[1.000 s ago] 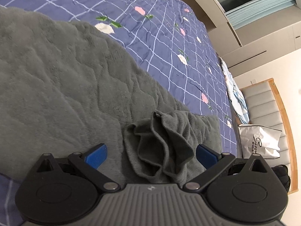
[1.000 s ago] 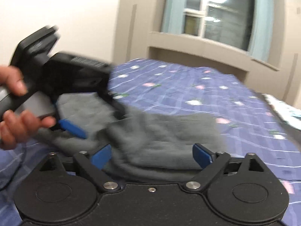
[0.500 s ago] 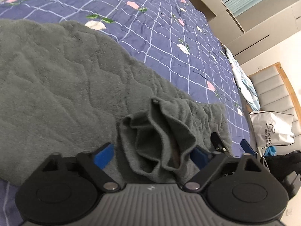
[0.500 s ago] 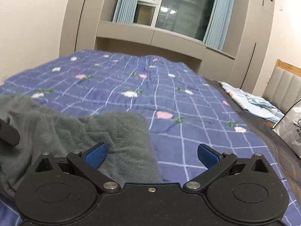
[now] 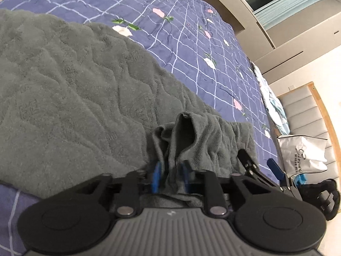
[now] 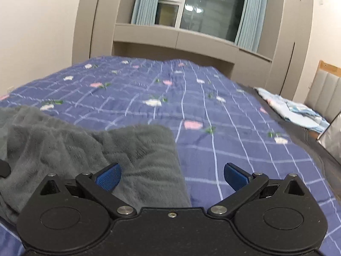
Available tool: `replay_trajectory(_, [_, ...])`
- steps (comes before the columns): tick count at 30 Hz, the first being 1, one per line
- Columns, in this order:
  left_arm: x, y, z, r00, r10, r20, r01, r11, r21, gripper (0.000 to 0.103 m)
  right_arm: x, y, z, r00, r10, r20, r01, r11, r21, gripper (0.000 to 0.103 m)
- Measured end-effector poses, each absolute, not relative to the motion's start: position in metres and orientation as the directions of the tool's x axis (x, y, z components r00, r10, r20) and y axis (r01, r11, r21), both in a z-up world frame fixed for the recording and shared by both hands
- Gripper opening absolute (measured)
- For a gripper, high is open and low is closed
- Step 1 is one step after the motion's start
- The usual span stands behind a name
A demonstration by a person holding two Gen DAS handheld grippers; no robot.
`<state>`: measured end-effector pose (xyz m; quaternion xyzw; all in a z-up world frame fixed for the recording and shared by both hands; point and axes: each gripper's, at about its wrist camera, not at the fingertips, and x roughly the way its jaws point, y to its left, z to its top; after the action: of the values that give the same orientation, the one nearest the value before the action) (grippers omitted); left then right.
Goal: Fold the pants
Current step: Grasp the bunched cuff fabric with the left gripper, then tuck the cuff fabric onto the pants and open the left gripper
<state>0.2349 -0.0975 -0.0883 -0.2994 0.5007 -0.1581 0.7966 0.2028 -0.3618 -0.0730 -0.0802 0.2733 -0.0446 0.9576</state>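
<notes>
— Where were the pants at that moment?

— The grey fleece pants (image 5: pixel 70 98) lay spread across the blue checked floral quilt (image 5: pixel 191 42) on the bed, with one end bunched into upright folds right in front of the left gripper (image 5: pixel 170 178).

— And what were that gripper's tongs doing?

— Its jaws had just been closing, and the blue pads (image 5: pixel 156 177) stood narrow with the bunched fleece squeezed between them, so it held the pants.

— What about the other one?

— The right gripper (image 6: pixel 172 176) stood wide apart. Its left blue pad hung over a flat corner of the pants (image 6: pixel 136 149), and its right pad was over bare quilt (image 6: pixel 234 117). Nothing was pinched between them. In the left wrist view it showed just beside the left gripper, at the edge of the fabric (image 5: pixel 262 168).

— Anything else around?

— A white shopping bag (image 5: pixel 302 155) stood near the padded headboard (image 5: pixel 307 115), some light blue bedding (image 6: pixel 298 111) lay at the far side of the bed, and a curtained window (image 6: pixel 191 8) faced the right wrist camera.
</notes>
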Motion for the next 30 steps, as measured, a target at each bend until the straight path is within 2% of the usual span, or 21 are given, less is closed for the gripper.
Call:
replay_trajectory(2, [0.236, -0.096, -0.089, 0.449, -0.57, -0.688, -0.055, 0.75, -0.659, 0.07, 0.204, -0.36, -0.069, 0.856, -0.107, -0.506, 0.031, 0.987, -0.157, 0.103])
replay_trajectory(3, [0.236, -0.096, -0.089, 0.453, -0.582, -0.676, -0.05, 0.74, -0.671, 0.077, 0.205, -0.359, -0.069, 0.855, -0.092, -0.511, 0.018, 0.989, -0.148, 0.103])
replay_trajectory(7, [0.243, -0.105, -0.096, 0.44, -0.582, -0.684, -0.038, 0.748, -0.662, 0.078, 0.211, -0.349, -0.082, 0.824, -0.072, -0.561, -0.017, 0.988, -0.152, 0.102])
replay_trajectory(10, [0.244, -0.109, -0.097, 0.455, -0.559, -0.694, -0.048, 0.762, -0.645, 0.064, 0.21, -0.354, -0.09, 0.816, -0.067, -0.575, 0.015, 0.995, -0.095, 0.103])
replay_trajectory(12, [0.244, -0.111, -0.097, 0.451, -0.554, -0.7, -0.05, 0.767, -0.639, 0.036, 0.21, -0.36, -0.092, 0.811, -0.046, -0.583, 0.023, 0.999, -0.048, 0.103])
replay_trajectory(15, [0.244, -0.113, -0.098, 0.45, -0.565, -0.691, -0.05, 0.757, -0.651, 0.02, 0.21, -0.366, -0.096, 0.803, -0.022, -0.595, 0.031, 1.0, 0.004, 0.103])
replay_trajectory(17, [0.242, -0.118, -0.094, 0.463, -0.56, -0.687, -0.026, 0.766, -0.642, 0.013, 0.21, -0.367, -0.097, 0.802, -0.018, -0.597, 0.034, 0.999, 0.016, 0.103])
replay_trajectory(23, [0.24, -0.127, -0.07, 0.481, -0.537, -0.693, 0.057, 0.808, -0.587, 0.009, 0.207, -0.36, -0.092, 0.806, -0.054, -0.589, 0.042, 0.999, -0.034, 0.103])
replay_trajectory(30, [0.243, -0.108, -0.035, 0.498, -0.574, -0.65, 0.118, 0.787, -0.605, 0.008, 0.204, -0.347, -0.063, 0.821, -0.069, -0.566, 0.033, 0.997, -0.074, 0.103])
